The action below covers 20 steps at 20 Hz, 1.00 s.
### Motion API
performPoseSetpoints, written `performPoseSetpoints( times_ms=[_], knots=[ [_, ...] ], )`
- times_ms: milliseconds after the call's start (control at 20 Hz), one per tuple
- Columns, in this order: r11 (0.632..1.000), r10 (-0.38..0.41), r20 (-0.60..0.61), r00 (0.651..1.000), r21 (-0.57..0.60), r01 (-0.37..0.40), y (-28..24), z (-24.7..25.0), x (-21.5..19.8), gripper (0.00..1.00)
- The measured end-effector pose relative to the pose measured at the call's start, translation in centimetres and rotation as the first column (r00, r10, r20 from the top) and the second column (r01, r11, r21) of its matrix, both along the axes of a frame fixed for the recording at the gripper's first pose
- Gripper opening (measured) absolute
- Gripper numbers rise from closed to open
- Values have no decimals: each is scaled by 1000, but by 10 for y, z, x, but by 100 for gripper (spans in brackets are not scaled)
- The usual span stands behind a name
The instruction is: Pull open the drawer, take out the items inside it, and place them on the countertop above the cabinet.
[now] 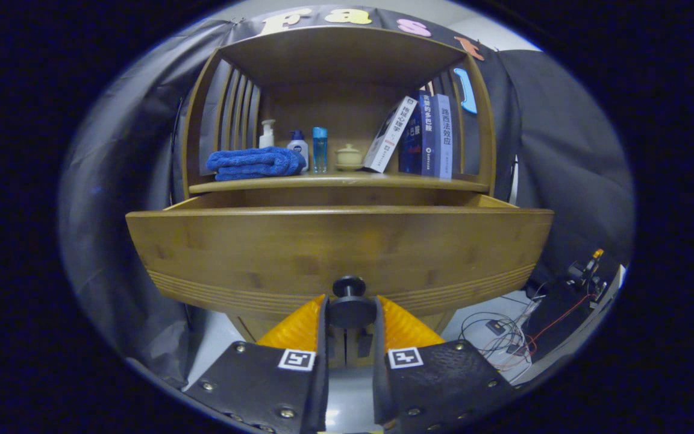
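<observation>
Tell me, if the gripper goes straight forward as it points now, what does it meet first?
The gripper is shut on the drawer knob, so the knob is already between its fingers. Straight on, it would probably press into the wooden drawer front right behind it.

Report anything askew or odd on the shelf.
One white book leans against the upright blue books; otherwise tidy. The drawer is pulled out, with the tongs shut on its knob.

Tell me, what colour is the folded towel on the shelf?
Blue. The towel shows best in the gripper view, left of the bottles on the shelf.
</observation>
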State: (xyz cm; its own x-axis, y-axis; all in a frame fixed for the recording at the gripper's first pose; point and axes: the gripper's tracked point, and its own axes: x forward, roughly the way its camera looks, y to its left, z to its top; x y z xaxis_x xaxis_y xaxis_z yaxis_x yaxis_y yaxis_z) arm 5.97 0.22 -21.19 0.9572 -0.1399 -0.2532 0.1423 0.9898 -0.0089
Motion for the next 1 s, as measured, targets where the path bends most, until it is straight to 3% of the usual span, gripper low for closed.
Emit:
performPoseSetpoints(
  times_ms=[350,400,550,750,1000],
  knots=[
    [998,5,13,1000,69,-5,0,0,-7,30],
    [997,5,14,1000,80,-6,0,-1,-7,37],
    [998,14,25,1000,55,-15,1,6,-7,42],
    [997,17,137,990,74,-27,7,53,-10,46],
    [1000,7,152,988,6,-8,5,107,-10,45]
  ],
)
